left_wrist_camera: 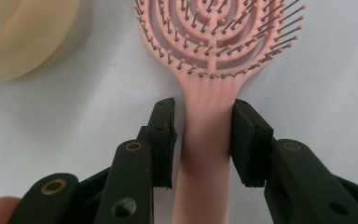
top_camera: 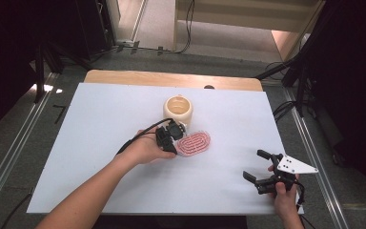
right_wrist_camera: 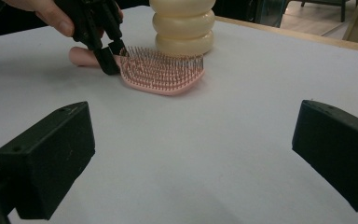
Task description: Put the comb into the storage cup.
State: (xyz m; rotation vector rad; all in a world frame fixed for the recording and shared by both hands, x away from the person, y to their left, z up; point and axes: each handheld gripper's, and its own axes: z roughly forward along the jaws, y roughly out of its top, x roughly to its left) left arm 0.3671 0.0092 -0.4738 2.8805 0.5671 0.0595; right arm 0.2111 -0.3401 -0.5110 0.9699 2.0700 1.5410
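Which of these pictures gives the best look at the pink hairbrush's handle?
The left gripper view: the pink hairbrush's handle runs up close between that gripper's two black jaws. In the right gripper view a stub of it pokes out behind the left gripper. In the high view the left hand hides it, leaving the bristled head.

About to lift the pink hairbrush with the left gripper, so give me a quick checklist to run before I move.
1. Handle of the pink hairbrush sits between the jaws of the left gripper: ok.
2. Both pads pressing the handle: not ok; the far pad touches, a gap shows at the other.
3. Brush lies flat on the white table, bristles up: ok.
4. Cream ribbed cup apart from the brush head: ok, though close behind it.
5. Right gripper open and well off to the side: ok.
6. Cable clear of the brush: cannot tell.
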